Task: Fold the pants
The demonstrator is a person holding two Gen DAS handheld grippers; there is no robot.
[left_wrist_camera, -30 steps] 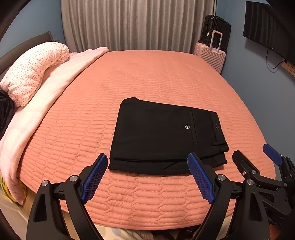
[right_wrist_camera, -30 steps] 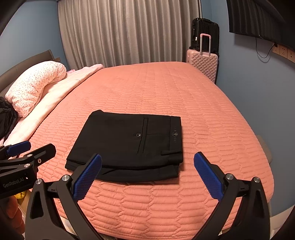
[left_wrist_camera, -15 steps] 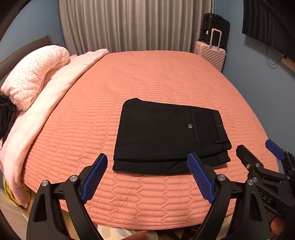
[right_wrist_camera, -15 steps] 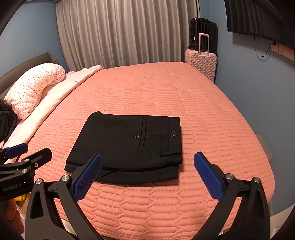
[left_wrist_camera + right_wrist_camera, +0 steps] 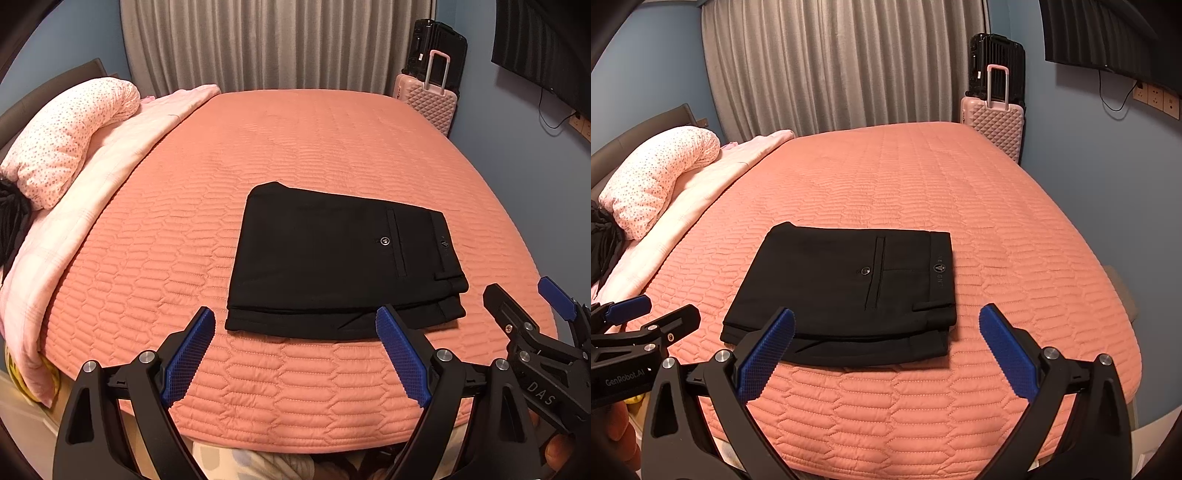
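Black pants (image 5: 332, 258) lie folded into a flat rectangle near the front edge of the salmon quilted bed (image 5: 295, 147); they also show in the right wrist view (image 5: 849, 291), waistband to the right. My left gripper (image 5: 295, 350) is open and empty, held just short of the pants' front edge. My right gripper (image 5: 886, 350) is open and empty, also in front of the pants, off to their right. Each gripper shows in the other's view: the right one (image 5: 528, 306) at the far right, the left one (image 5: 653, 310) at the far left.
A speckled pink pillow (image 5: 66, 144) and a pale pink blanket (image 5: 92, 206) lie along the bed's left side. A pink suitcase (image 5: 428, 99) with a black one behind it stands at the far right corner. Grey curtains (image 5: 273, 44) hang behind. A dark screen (image 5: 1108, 33) is on the right wall.
Both grippers have drawn back and risen a little from the bed, so the pants sit farther off in both views. The pants have not moved. Both grippers stay open.
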